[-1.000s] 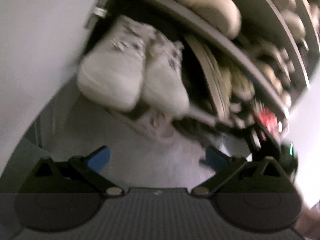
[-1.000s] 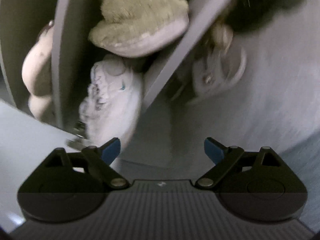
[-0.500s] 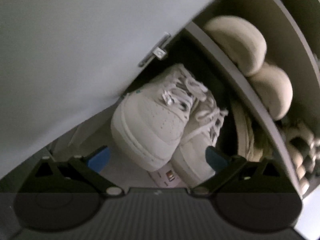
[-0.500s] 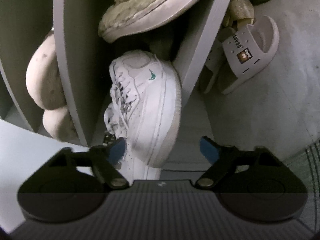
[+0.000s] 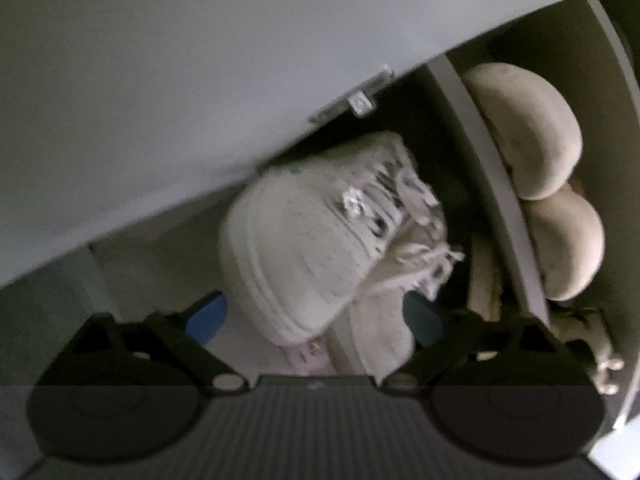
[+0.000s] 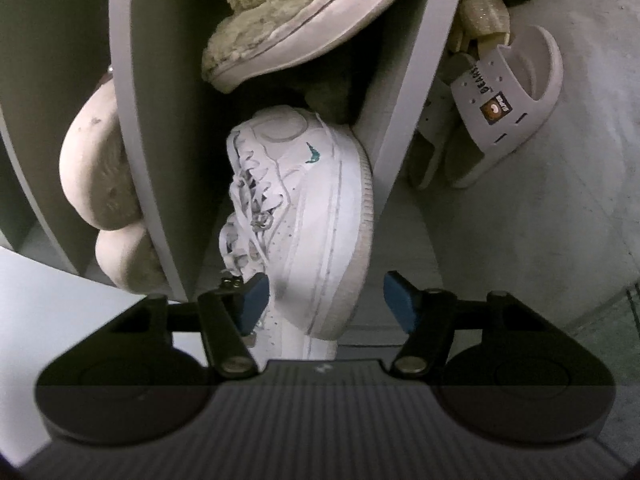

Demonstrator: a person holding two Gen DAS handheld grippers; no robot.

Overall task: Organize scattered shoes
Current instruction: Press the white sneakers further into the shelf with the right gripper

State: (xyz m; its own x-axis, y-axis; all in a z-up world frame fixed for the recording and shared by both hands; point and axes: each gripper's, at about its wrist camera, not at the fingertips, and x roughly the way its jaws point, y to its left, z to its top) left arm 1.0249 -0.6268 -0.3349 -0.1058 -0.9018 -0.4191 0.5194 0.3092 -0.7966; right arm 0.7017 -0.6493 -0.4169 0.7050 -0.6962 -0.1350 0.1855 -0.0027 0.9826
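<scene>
White sneakers (image 6: 304,216) sit in the cabinet's lower compartment, fuzzy slippers (image 6: 288,20) crowding behind them and slides (image 6: 504,108) loose on the floor beside. My right gripper (image 6: 322,300) is closing around one sneaker's toe — pads not yet pressing; my left gripper (image 5: 316,316), closing too, brackets both toes.

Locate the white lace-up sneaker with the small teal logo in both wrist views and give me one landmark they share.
Left wrist view: the white lace-up sneaker with the small teal logo is centre frame, toe toward the camera, blurred, its pair partner beside it.
Right wrist view: the same sneaker is centre frame, lying sideways in the picture, toe between the closing right gripper fingers.
Shared landmark: the two rounded beige slippers beyond the grey shelf board.
</scene>
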